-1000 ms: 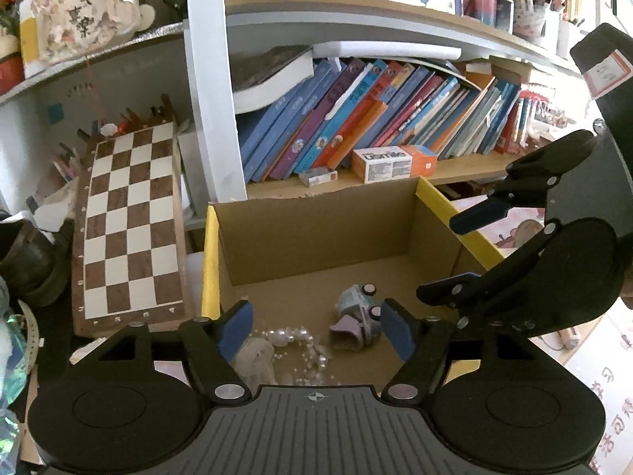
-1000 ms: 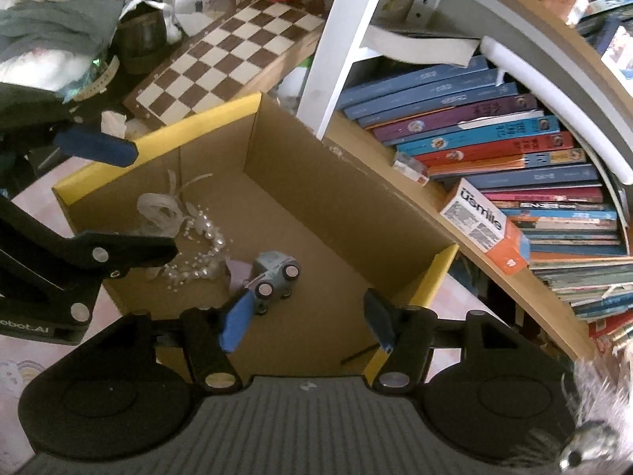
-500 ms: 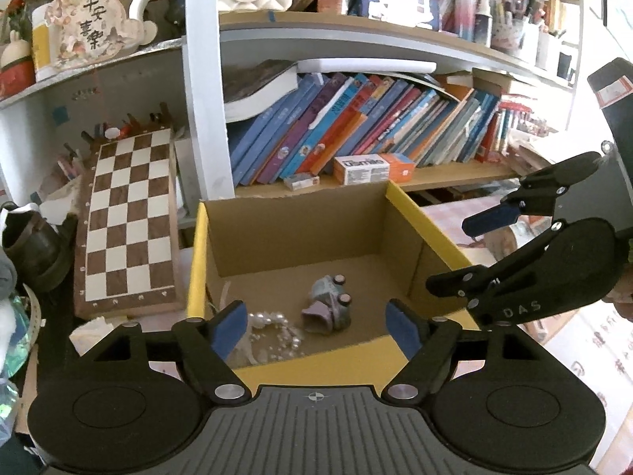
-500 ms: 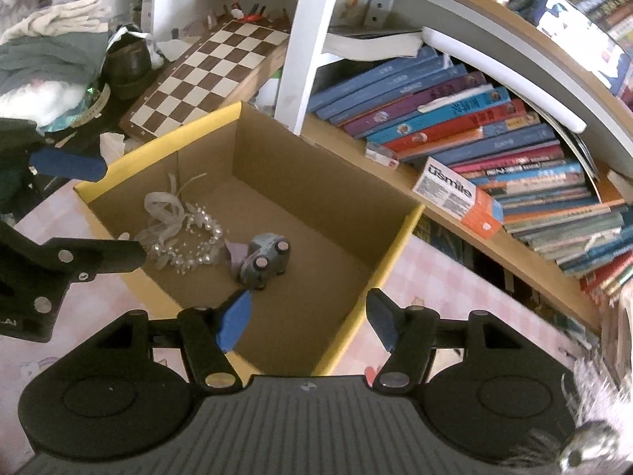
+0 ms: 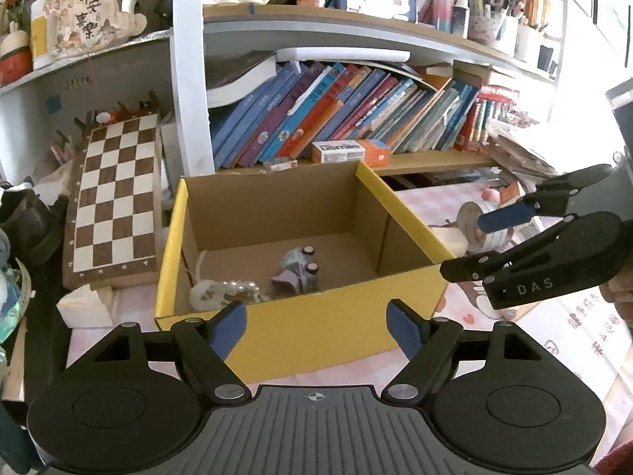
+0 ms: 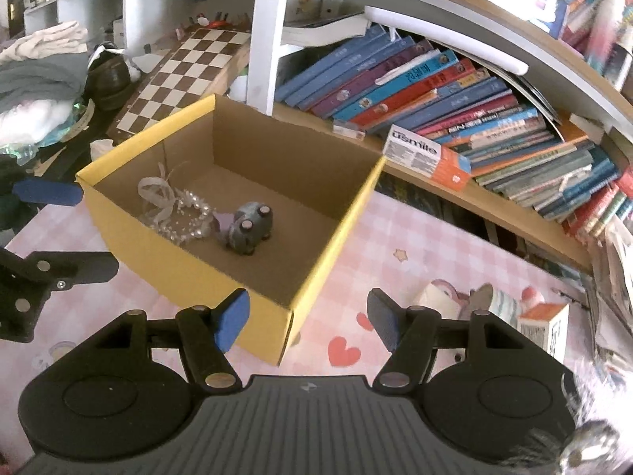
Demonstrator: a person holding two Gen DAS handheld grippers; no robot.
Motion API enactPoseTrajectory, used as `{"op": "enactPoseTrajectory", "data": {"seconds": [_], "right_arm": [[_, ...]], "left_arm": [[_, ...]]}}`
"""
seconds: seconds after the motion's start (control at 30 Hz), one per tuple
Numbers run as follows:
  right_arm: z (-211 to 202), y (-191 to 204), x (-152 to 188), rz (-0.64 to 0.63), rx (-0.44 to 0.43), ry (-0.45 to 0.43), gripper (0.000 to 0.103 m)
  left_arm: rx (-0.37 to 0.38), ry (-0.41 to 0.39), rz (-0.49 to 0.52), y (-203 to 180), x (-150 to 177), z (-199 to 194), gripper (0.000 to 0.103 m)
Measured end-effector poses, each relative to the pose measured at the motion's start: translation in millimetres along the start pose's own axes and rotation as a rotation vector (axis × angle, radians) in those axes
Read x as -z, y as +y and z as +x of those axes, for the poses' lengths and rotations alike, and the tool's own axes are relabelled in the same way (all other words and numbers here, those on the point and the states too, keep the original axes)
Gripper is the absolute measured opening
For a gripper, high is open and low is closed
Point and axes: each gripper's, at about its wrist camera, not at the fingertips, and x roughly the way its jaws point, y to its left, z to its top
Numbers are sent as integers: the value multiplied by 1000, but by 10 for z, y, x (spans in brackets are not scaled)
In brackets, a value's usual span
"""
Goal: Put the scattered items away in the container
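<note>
**Both grippers empty, box half filled**

Left wrist: your left hand-held gripper (image 5: 316,328) had just been opening, nothing between its jaws. The yellow box (image 5: 316,328) held a toy car (image 5: 297,270) and bead garland (image 5: 225,292).

Right wrist: your right hand-held gripper (image 6: 305,318) hung released, empty, above the table (image 6: 395,245), near a tape roll (image 6: 499,304) and small carton (image 6: 542,326).

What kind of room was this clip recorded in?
Most likely a lived-in home study or child's room: shelves packed with leaning books, a chessboard propped against the shelving, and a pink cartoon-print table cover under the cardboard box.
</note>
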Motion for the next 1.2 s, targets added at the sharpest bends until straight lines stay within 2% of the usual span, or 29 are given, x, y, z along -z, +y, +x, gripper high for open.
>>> {"op": "enactPoseTrajectory", "data": {"seconds": [0.37, 0.63, 0.93, 1.2], "right_arm": [[-120, 35, 372, 73, 20, 29, 64], [-298, 72, 599, 138, 53, 17, 67], [-357, 180, 903, 178, 111, 38, 77], [-383, 231, 1088, 179, 149, 41, 80]], "left_arm": [[22, 14, -3, -114, 134, -50, 80], [42, 31, -15, -177, 245, -79, 80], [75, 55, -4, -310, 339, -52, 80], [84, 89, 2, -413, 419, -2, 80]]}}
